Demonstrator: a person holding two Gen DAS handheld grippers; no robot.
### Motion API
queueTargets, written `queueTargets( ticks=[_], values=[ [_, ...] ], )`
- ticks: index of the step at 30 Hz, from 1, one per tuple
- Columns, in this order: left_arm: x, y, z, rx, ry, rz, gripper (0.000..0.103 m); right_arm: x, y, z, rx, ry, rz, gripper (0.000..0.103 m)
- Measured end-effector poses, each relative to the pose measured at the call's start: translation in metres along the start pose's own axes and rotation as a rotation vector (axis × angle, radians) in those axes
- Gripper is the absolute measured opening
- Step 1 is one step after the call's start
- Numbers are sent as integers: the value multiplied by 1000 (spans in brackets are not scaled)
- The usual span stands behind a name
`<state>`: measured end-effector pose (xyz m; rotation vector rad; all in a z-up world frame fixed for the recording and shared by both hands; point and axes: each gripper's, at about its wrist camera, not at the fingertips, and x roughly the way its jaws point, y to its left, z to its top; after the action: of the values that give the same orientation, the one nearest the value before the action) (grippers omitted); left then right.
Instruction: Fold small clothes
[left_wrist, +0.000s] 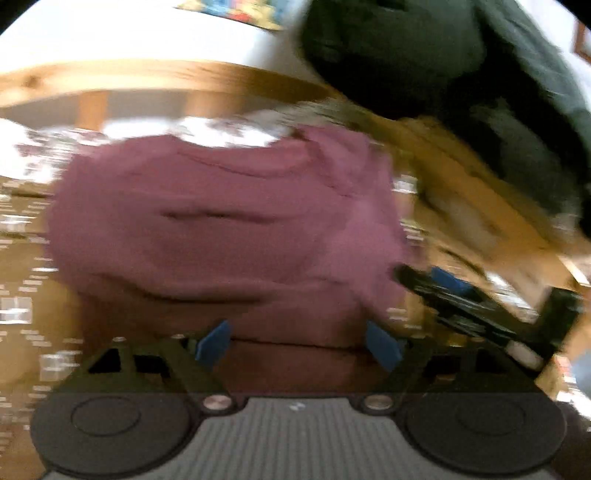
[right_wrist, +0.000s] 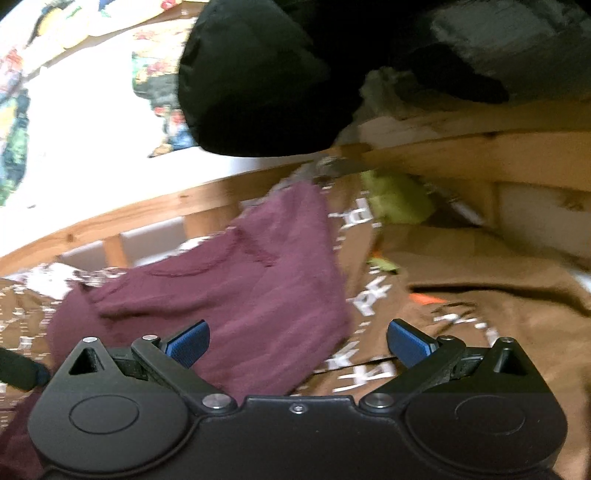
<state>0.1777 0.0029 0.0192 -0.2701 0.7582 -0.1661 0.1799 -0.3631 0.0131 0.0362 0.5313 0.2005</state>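
Both wrist cameras look down from close range, sharing the maroon garment on the brown bedspread.

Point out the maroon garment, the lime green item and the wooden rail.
maroon garment (left_wrist: 207, 221), left wrist view, middle of the cloth.
lime green item (right_wrist: 397, 201), right wrist view, its centre.
wooden rail (right_wrist: 110, 218), right wrist view, top bar.

A brown bedspread printed with white lettering covers the bed, inside a pale wooden frame. A maroon garment lies crumpled directly on the spread. A yellow-green cloth sits on it too, near the frame's corner.
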Motion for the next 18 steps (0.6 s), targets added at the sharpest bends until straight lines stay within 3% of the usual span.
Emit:
queueTargets(
  ticks=[5, 7, 11, 14, 16, 18],
  values=[
    [-11, 71, 9, -184, -52, 322, 85, 4, 18, -4, -14, 47, 158, 89],
    [-14, 100, 15, -246, -86, 376, 84, 8, 27, -8, -36, 73, 208, 84],
    [-11, 138, 27, -299, -124, 391, 73, 24, 41, -10, -65, 116, 266, 80],
    [-5, 151, 35, -293, -120, 345, 64, 38, 52, -12, -93, 144, 289, 66],
    [2, 154, 39, -292, -119, 323, 62, 41, 56, -14, -111, 164, 304, 30],
    [8, 155, 40, -302, -120, 313, 61, 38, 59, -16, -134, 146, 309, 12]
  ],
)
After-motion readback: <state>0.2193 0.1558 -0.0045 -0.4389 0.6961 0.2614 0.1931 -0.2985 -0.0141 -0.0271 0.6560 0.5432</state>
